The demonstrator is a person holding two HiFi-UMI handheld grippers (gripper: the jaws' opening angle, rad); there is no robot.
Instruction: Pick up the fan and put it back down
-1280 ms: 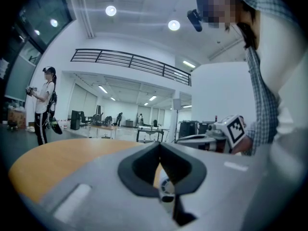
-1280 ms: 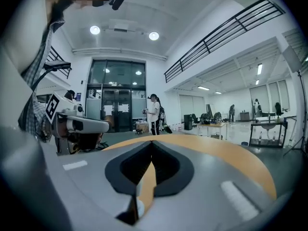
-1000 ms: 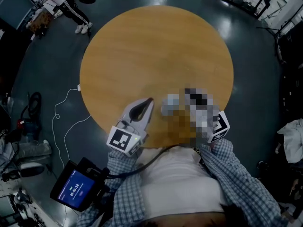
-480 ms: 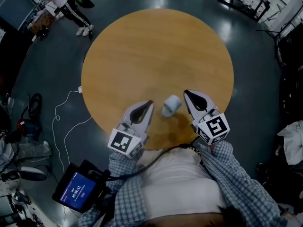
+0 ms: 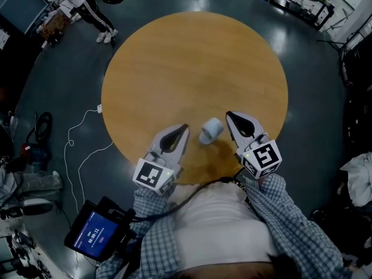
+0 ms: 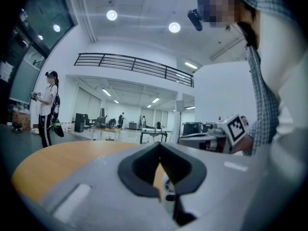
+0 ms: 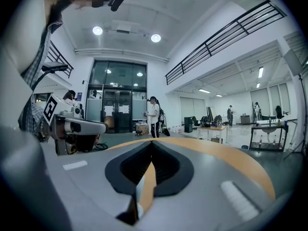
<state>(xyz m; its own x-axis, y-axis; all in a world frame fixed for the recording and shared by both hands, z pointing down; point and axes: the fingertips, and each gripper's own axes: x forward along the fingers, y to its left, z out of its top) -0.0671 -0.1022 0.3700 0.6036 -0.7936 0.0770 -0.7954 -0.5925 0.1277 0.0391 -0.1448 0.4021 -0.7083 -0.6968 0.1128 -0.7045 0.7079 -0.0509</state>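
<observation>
Nothing stands between the fan and either tool. It lies alone on its side toward 5 o'clock of the round worktop, close to the near rim. The rest of the tawny wooden top is bare.

The left gripper points in from the fan's 9 o'clock and the right gripper from its 2 o'clock. Both are near the fan and neither touches it. In each gripper view we see the jaws pressed together at the tips, pinching nothing.

Off the worktop, at 8 o'clock, a white cable snakes over the glossy dark grey floor. A lit screen hangs at our hip, near 7 o'clock. A person stands at 11 o'clock, black-framed tables at 1 o'clock, and a white cloth lies at 4 o'clock.

The room is a tall white hall with a dark railing along an upper gallery and round ceiling lamps.
</observation>
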